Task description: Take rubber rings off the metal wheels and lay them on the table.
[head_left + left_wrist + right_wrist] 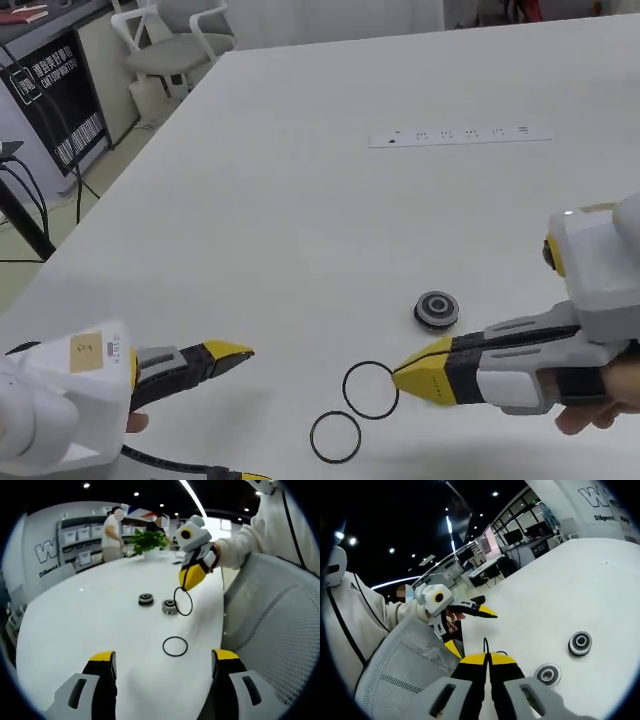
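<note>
Open-plan office or lab, long white table [300,220], white chairs [172,45], wall shelving with bins [84,556], potted plant [147,541], desk monitors [514,536], ceiling spotlights [136,494].

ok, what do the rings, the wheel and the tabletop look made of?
Loose ring and held ring in the right gripper: thin, matte black, likely rubber. Wheel: silvery grey faces, dark centre, probably metal. Table: smooth white, faint sheen; laminate or paint, can't tell.
</note>
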A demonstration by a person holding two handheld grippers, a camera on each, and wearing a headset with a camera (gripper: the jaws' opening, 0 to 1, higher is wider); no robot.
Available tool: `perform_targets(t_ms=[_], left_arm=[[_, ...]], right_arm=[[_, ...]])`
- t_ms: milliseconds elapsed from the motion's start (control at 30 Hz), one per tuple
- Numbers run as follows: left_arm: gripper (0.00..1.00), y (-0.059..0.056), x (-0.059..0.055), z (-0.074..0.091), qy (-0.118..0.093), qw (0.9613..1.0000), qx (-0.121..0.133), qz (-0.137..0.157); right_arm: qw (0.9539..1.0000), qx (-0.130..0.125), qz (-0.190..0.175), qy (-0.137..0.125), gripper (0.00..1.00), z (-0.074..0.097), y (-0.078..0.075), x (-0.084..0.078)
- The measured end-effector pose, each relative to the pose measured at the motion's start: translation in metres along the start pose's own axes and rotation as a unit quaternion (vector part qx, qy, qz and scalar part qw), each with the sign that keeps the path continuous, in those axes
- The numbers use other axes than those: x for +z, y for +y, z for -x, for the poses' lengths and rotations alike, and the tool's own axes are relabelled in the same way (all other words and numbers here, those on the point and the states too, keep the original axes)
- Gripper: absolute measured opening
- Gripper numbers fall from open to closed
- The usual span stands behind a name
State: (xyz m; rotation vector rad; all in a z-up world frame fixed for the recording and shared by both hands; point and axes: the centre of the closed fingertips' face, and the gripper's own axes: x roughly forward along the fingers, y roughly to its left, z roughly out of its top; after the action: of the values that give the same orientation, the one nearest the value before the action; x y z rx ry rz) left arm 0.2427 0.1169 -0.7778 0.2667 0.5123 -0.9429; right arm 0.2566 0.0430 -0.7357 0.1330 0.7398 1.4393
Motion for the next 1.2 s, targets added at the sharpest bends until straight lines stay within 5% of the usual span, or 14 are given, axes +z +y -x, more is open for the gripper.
perform_targets(t_ms=[533, 1200], left_arm=[[0.79, -0.001, -0.001, -0.001, 0.001, 1.0, 0.0, -0.002], [0.79, 0.007, 0.011, -0.004, -0.009, 0.9999, 0.001, -0.013]], right_arm=[[0.9977, 0.0, 0.005, 0.067, 0.0, -0.022, -0.012, -0.033], [0.9951, -0.04, 0.018, 0.089, 0.0, -0.025, -0.04, -0.046]])
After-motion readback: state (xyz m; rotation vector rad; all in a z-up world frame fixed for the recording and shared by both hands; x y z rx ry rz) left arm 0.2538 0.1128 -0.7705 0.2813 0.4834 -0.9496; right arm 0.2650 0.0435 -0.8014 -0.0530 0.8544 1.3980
